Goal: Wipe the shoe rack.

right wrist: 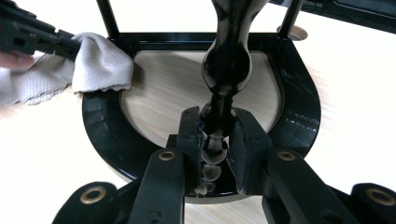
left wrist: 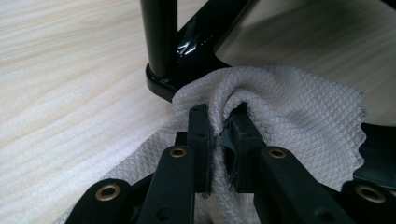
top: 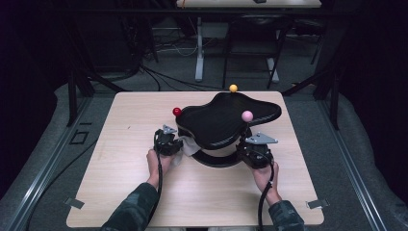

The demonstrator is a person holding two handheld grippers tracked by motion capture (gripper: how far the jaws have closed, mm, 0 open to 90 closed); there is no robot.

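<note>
The left gripper (left wrist: 219, 140) is clamped on a white cloth (left wrist: 299, 107) pressed against the black stand (top: 226, 122) in the middle of the table (top: 120, 192), while the right gripper (right wrist: 215, 140) grips its turned post (right wrist: 229, 65), so the wiping seems under way, with most of the base ring (right wrist: 299, 102) probably left to do.

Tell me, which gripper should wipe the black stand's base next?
Probably the left gripper: it is shut on the white cloth, which lies against the stand's base. The right gripper is busy clamping a stand post.
</note>
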